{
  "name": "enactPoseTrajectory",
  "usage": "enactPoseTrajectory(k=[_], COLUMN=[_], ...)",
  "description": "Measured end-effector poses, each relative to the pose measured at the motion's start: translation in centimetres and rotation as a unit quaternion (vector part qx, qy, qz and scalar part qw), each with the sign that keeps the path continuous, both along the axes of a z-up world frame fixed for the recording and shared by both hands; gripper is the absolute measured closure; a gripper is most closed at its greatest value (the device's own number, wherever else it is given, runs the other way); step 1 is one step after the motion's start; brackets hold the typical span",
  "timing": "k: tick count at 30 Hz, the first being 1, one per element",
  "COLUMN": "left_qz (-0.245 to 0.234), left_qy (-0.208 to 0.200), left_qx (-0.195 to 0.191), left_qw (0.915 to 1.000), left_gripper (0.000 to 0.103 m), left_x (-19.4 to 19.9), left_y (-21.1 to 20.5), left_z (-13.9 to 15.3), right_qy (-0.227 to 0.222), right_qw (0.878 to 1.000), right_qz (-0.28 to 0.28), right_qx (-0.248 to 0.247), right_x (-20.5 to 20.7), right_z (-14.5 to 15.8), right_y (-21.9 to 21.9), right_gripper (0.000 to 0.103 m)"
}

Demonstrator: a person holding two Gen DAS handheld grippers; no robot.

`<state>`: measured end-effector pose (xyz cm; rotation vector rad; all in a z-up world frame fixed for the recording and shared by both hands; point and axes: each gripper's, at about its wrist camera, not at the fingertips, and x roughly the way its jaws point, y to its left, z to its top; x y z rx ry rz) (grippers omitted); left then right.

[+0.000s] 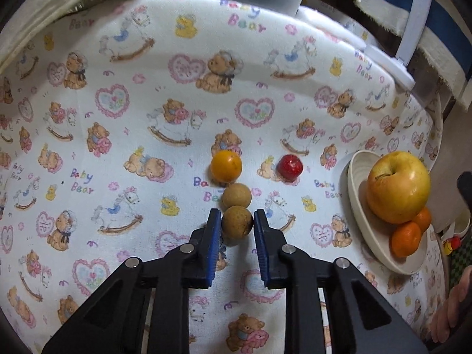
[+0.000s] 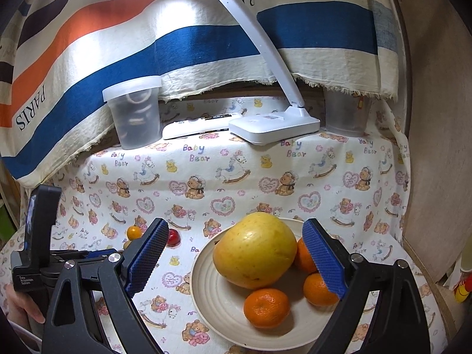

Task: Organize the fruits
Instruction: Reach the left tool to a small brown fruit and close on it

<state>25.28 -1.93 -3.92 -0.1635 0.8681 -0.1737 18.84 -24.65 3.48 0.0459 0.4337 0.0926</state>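
- Left gripper (image 1: 237, 226): in the lower middle of the left wrist view, its blue-padded fingers (image 1: 214, 237) pinch a brown fruit (image 1: 237, 224) from both sides, low over the surface (image 1: 118, 153), which is covered with a bear-print cloth.
- A second brown fruit (image 1: 236, 195) sits just above the pinched one in the frame, touching it or nearly so.
- A yellow-orange fruit (image 1: 226, 166) lies just above that, and a red fruit (image 1: 289, 167) lies to its right, apart from it.
- Plate (image 1: 358, 206): at the right edge of the left wrist view, it holds a big yellow apple (image 1: 398, 187) and mandarins (image 1: 406, 239).
- Right gripper (image 2: 233, 259): its fingers (image 2: 147, 258) are spread wide and hang over the plate (image 2: 206, 289), with the apple (image 2: 255, 249) between them in the view; the pads touch nothing.
- Three mandarins (image 2: 266, 306) lie around the apple in the plate, toward the lower right of the frame.
- At the top of the right wrist view stand a white lamp (image 2: 274, 124), a lidded tub (image 2: 134, 112) and a striped cloth (image 2: 191, 44).
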Motion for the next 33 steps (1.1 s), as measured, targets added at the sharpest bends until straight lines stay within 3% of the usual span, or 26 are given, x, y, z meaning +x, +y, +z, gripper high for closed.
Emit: enactPoseTrajectory(k=[6,11,14,22,25,26,27,29,33], left_qz=[0.017,0.039,0.054,0.094,0.123,0.129,0.127,0.131,0.136], left_qy=[-0.080,-0.117,-0.112,-0.091,-0.077,-0.063,-0.048,-0.035,-0.044], left_qx=[0.018,0.036,0.036,0.010,0.038,0.035,0.008,-0.023,0.005], left_qw=[0.9965,0.9917,0.9916,0.9913,0.9887,0.9891,0.9907,0.9906,0.9896], left_gripper=[0.082,0.081,0.081,0.081,0.081,0.081,0.081,0.081,0.081], left_x=[-2.6,-3.7,-3.3,-2.3,-1.3,-0.9,-0.6,-0.3,-0.4], left_y=[1.7,2.9,3.8,7.5,8.7,9.2,9.9,10.9,11.0], left_z=[5.0,7.2,6.9,5.9,4.5,3.9,3.4,3.0,3.2], right_qy=[0.001,-0.030,0.001,0.134,0.179,0.194,0.207,0.226,0.238], right_qw=[1.000,0.999,0.998,0.982,0.975,0.972,0.969,0.965,0.962], right_qz=[0.006,0.030,0.067,0.126,0.133,0.134,0.134,0.134,0.136], right_qx=[0.012,0.013,-0.018,-0.029,-0.017,-0.014,-0.011,-0.002,-0.001], right_x=[-0.5,-2.1,-0.8,5.1,7.4,8.1,8.7,9.7,10.7], right_z=[0.5,2.2,2.0,-2.3,-3.9,-4.4,-4.8,-5.4,-6.5], right_y=[0.1,2.3,5.2,11.6,13.2,13.7,14.1,14.7,15.5], right_gripper=[0.010,0.010,0.019,0.032,0.041,0.046,0.047,0.048,0.049])
